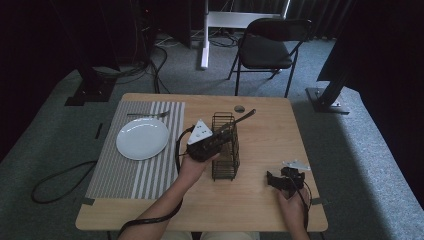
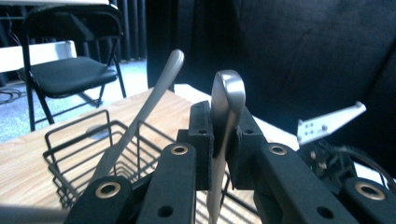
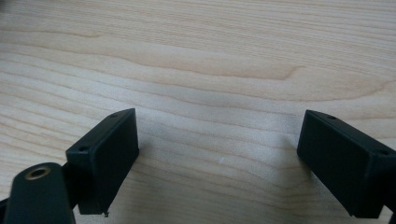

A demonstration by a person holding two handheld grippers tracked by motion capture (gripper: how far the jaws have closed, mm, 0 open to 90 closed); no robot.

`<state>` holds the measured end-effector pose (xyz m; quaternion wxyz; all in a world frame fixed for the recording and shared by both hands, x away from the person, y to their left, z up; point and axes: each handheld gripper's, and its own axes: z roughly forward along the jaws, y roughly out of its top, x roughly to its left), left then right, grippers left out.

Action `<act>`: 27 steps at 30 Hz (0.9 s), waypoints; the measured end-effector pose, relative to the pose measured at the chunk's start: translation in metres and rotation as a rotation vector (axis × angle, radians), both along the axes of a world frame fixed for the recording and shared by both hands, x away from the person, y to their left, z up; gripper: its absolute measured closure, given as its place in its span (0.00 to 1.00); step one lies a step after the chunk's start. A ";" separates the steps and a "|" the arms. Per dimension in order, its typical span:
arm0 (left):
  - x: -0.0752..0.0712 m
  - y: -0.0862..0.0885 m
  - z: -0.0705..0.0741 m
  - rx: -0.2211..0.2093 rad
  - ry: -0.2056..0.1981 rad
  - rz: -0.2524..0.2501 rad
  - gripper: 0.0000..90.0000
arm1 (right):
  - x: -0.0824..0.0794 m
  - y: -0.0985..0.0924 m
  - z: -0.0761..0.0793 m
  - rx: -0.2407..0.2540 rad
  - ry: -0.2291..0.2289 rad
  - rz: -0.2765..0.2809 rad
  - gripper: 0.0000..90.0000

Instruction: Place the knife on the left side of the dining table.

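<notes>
**Utensil clamped over the basket**

Left of the wire basket (image 1: 225, 147) sits the plate (image 1: 142, 138). Your left gripper (image 2: 223, 154) grasps a utensil handle (image 2: 227, 100), long axis upright, directly above the basket. Right of the basket, your right gripper (image 1: 284, 180) rests spread apart, empty.

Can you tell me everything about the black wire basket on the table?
The black wire basket is a tall, narrow rack of thin dark metal wires with open gaps between them. It stands upright on the light wooden table, right of the striped placemat. A silver utensil handle leans out of it. The left gripper hangs above it, jaws shut on another silver utensil.
</notes>
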<state>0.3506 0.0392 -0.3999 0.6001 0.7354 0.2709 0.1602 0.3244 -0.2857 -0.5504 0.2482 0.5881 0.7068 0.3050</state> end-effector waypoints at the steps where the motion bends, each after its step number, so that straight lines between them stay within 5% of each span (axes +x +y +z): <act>1: 0.001 -0.002 0.000 -0.004 -0.002 0.002 0.92 | 0.000 0.000 0.000 0.000 0.000 0.000 0.13; 17: 0.005 -0.027 0.006 0.024 -0.049 0.003 0.93 | 0.000 0.000 0.000 0.000 0.000 -0.001 0.13; 23: 0.000 -0.026 0.029 0.002 -0.082 0.006 0.93 | 0.000 0.000 0.000 0.000 0.001 -0.002 0.13; 27: -0.002 -0.024 0.046 0.028 -0.106 0.018 0.93 | 0.000 0.000 0.000 -0.001 0.001 -0.001 0.13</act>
